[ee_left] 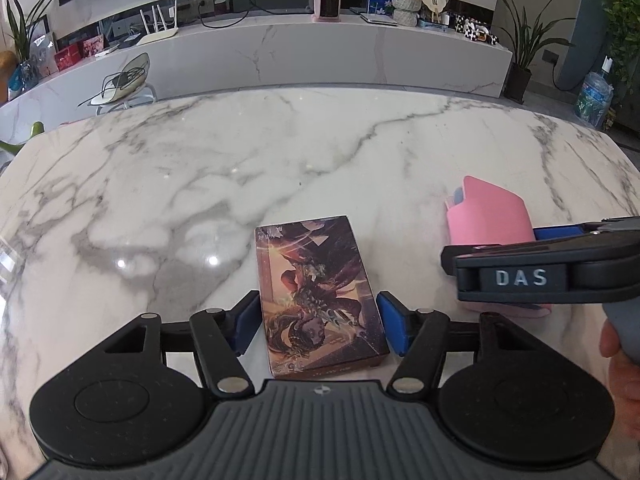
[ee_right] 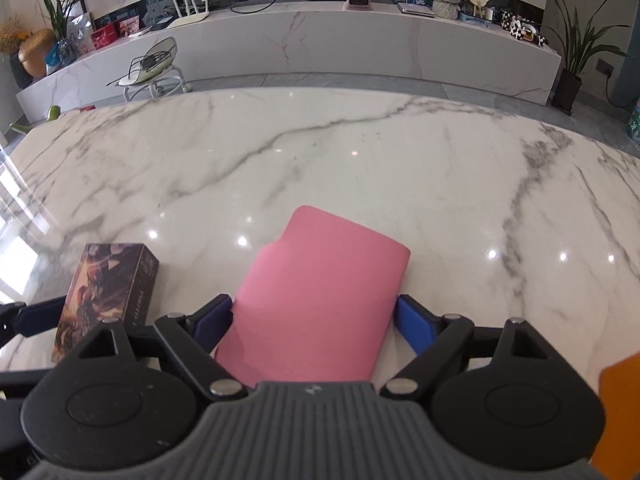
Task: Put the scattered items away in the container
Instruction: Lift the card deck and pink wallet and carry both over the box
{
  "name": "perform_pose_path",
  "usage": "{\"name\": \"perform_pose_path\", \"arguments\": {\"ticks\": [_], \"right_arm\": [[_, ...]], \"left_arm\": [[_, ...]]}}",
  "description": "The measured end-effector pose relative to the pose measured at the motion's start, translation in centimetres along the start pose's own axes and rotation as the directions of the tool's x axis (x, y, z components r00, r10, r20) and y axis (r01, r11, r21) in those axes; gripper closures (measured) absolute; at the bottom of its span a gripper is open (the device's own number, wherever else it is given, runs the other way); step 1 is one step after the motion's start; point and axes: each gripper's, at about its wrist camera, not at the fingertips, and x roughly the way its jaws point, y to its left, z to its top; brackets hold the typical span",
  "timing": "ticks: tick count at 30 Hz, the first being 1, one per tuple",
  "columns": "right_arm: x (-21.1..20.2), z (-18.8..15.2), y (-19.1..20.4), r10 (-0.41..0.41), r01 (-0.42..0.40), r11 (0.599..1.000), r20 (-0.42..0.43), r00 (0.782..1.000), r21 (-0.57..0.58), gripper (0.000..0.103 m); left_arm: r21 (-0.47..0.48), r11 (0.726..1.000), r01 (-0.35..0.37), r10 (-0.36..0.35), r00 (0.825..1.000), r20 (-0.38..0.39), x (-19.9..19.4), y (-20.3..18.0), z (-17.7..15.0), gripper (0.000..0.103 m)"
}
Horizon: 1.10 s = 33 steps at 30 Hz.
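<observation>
A card box with dark fantasy artwork (ee_left: 320,300) lies flat on the marble table (ee_left: 280,160). My left gripper (ee_left: 318,322) straddles its near half, blue pads close to both long sides, the right pad slightly apart. The box also shows in the right wrist view (ee_right: 108,296). A pink pouch (ee_right: 320,296) lies flat to its right, with my right gripper (ee_right: 314,322) around its near end, blue pads at its edges. In the left wrist view the pouch (ee_left: 492,216) sits behind the right gripper's body (ee_left: 540,272).
An orange object (ee_right: 618,416) shows at the right wrist view's lower right edge. Beyond the table's far edge stand a small white stool (ee_left: 124,88), a long marble bench (ee_left: 320,52) with ornaments, potted plants and a water bottle (ee_left: 594,98).
</observation>
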Motion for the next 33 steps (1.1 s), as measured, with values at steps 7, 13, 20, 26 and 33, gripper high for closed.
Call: {"name": "perform_pose_path", "arguments": {"ticks": [7, 13, 20, 26, 33], "right_arm": [[-2.7, -3.0, -1.3, 0.015, -0.014, 1.000, -0.057, 0.998, 0.019, 0.016], [-5.5, -5.4, -2.1, 0.014, -0.011, 0.999, -0.086, 0.996, 0.042, 0.016], [-10.8, -6.9, -2.6, 0.017, -0.014, 0.998, -0.042, 0.999, 0.054, 0.016], [-15.3, -7.5, -2.6, 0.028, -0.030, 0.998, 0.030, 0.999, 0.057, 0.016], [-20.4, -8.8, -3.3, 0.026, -0.036, 0.996, 0.118, 0.993, 0.084, 0.016]], "left_arm": [[0.030, 0.999, 0.011, -0.010, 0.999, -0.043, -2.1, -1.6, -2.1, 0.032], [0.060, 0.998, 0.026, -0.022, 0.998, -0.053, -4.5, -2.9, -3.6, 0.032], [0.045, 0.998, 0.038, -0.038, 0.999, -0.006, -9.2, -3.4, -4.1, 0.034], [0.063, 0.997, 0.031, -0.037, 0.996, 0.081, -13.5, -4.3, -4.2, 0.034], [0.104, 0.994, 0.040, -0.058, 0.981, 0.184, -18.2, -6.1, -4.4, 0.034]]}}
